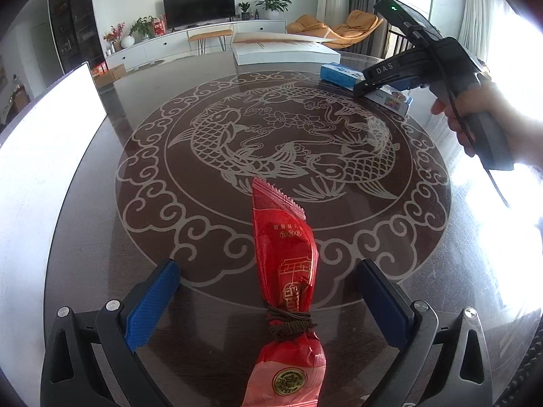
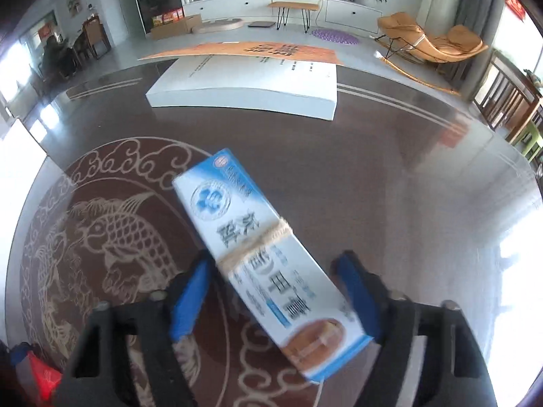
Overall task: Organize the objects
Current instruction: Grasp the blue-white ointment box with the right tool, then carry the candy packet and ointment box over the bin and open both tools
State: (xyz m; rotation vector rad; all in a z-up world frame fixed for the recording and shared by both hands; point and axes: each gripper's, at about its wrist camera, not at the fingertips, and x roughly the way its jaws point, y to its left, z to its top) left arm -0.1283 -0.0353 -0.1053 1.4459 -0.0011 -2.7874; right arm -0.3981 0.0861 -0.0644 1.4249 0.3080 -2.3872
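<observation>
**Right claw (image 2: 275, 264) straddled the blue box, grip unconfirmed**

Right claw's jaws stood part-way closed around the blue-and-white box (image 2: 258, 237), which lay diagonally between the pads. The picture was blurred, so I could not tell whether the pads actually pressed on it. The box, tied round its middle with pale string, looked to be resting on the far side of the table (image 1: 424, 271).

Left claw (image 1: 268, 264) was wide open. The red packet (image 1: 285, 254), bound with brown cord, lay lengthwise between its pads, clear of both.

Progress, as a judgement: early. Neither item looked lifted or placed, and no obvious destination was visible.

Surface was a dark glossy round table with a carp-patterned glass disc (image 1: 288, 129) and a large white flat box (image 2: 244, 81) at the far edge. Beyond was a living room with a TV (image 1: 198, 3) on a white unit, plants and an orange rocking chair (image 2: 434, 40)
</observation>
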